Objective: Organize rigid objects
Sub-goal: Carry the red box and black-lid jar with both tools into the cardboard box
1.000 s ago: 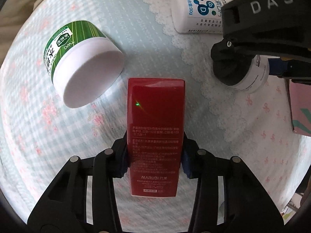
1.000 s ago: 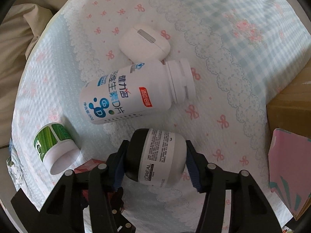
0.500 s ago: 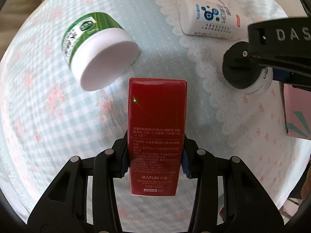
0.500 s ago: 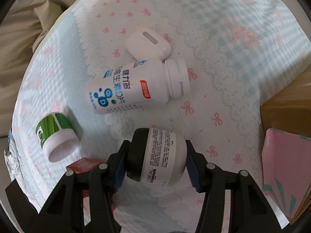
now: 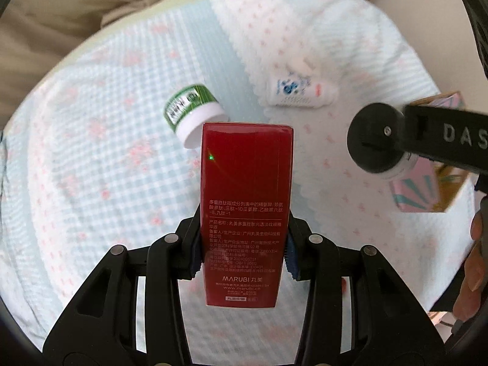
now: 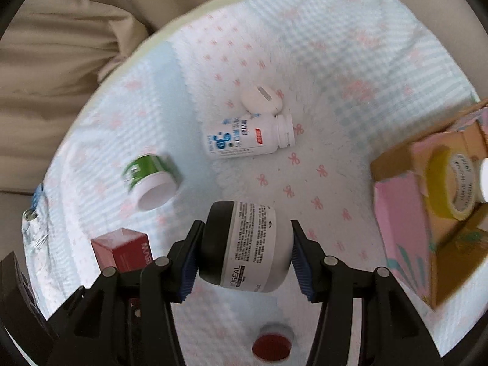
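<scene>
Spread under everything: a quilt (image 6: 350, 70) in blue check and pink bows, beige bedding beyond its far edge. At the quilt's right edge, an open cardboard box (image 6: 393, 155) with pink flaps, yellow tape roll (image 6: 448, 183) inside. Near the quilt's middle, a white vitamin bottle (image 6: 244, 137) on its side, touching a white earbud case (image 6: 260, 100) behind it. Left of the bottle, a green-labelled jar (image 6: 149, 180) tipped over, mouth open. Held above the quilt: red carton (image 5: 245, 213) clamped lengthwise in the left gripper (image 5: 242, 254), partly hiding the green jar in the left view; black-lidded L'Oréal jar (image 6: 247, 244) pinched sideways in the right gripper (image 6: 244, 256). Near the quilt's front edge, a small red cap (image 6: 271, 344).
</scene>
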`<action>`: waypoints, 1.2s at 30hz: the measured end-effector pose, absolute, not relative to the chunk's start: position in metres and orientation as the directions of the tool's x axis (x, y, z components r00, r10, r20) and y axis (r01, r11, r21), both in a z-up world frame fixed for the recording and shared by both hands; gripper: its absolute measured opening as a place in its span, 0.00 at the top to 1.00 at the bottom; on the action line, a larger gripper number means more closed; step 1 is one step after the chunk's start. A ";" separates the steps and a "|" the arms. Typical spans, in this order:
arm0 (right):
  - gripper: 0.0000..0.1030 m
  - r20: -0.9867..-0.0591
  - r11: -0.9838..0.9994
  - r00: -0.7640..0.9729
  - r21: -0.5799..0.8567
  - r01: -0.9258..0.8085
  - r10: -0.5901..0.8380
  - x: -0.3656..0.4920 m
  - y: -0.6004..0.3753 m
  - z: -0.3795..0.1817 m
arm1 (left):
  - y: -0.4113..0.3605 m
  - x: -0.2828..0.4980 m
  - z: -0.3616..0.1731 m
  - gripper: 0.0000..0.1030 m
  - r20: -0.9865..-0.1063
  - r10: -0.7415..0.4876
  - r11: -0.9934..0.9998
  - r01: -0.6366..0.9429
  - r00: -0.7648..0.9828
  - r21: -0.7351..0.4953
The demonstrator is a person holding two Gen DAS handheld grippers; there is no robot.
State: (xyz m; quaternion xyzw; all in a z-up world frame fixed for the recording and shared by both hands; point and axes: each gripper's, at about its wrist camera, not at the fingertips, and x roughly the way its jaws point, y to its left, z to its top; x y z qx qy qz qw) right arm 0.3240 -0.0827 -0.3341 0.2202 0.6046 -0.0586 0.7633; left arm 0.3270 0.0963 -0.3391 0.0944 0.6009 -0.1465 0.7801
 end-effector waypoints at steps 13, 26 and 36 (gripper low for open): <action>0.52 -0.928 0.914 0.328 0.280 0.294 0.178 0.225 -0.090 -0.218 | 0.065 0.258 -0.235 0.63 -0.933 -0.230 0.924 0.363 0.277 -0.121; 0.52 -0.921 0.900 0.362 0.275 0.339 0.145 0.146 -0.192 -0.184 | -0.038 0.212 -0.208 0.63 -0.917 -0.295 0.907 0.380 0.269 -0.181; 0.52 -0.925 0.927 0.349 0.256 0.273 0.153 0.159 -0.306 -0.188 | -0.137 0.221 -0.235 0.63 -0.925 -0.285 0.938 0.273 0.252 -0.214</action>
